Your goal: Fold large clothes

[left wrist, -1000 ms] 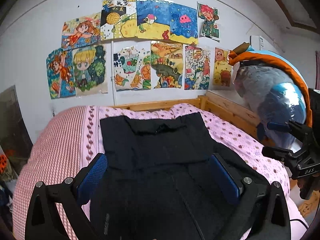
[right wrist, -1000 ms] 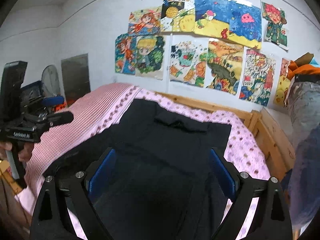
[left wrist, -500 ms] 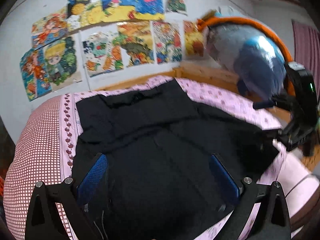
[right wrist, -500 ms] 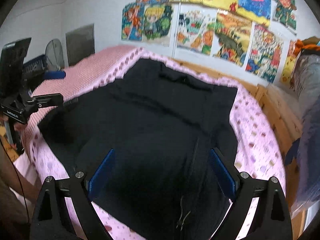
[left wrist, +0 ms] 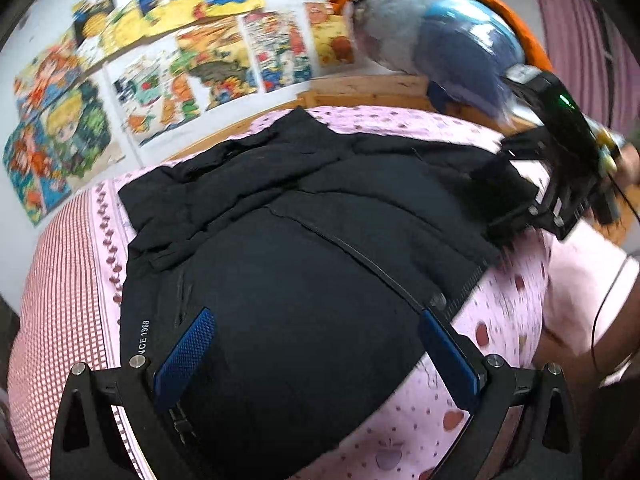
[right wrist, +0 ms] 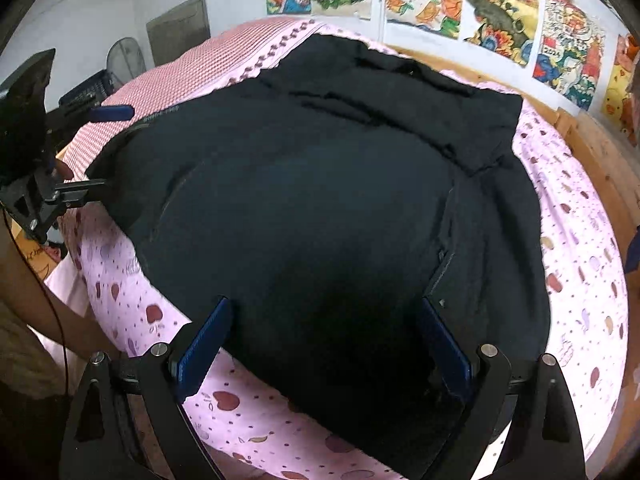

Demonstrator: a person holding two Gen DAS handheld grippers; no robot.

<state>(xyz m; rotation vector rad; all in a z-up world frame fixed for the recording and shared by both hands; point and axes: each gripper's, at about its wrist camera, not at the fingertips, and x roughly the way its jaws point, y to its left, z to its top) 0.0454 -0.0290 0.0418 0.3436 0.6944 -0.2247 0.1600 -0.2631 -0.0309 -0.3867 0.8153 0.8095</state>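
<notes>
A large black jacket (left wrist: 288, 264) lies spread flat on the pink bed (left wrist: 504, 304), collar toward the wall, its zip running down the front. My left gripper (left wrist: 316, 344) hangs open just above the jacket's near left hem, blue pads wide apart, nothing between them. In the right wrist view the same jacket (right wrist: 320, 200) fills the middle, and my right gripper (right wrist: 324, 336) stands open over its near right hem. The left gripper (right wrist: 92, 152) also shows at the left edge there; the right gripper (left wrist: 516, 204) shows at the right of the left wrist view.
A red-checked cover (left wrist: 60, 272) lies on the bed's left side. A wooden bed frame (right wrist: 592, 148) runs along the wall and right side. Colourful drawings (left wrist: 172, 52) hang on the wall. A blue and orange bundle (left wrist: 452, 36) sits at the bed's far right corner.
Both grippers have come down toward the jacket's near hem and now tilt more steeply at it. The left one rolled, tilting its view. Both stayed open.
</notes>
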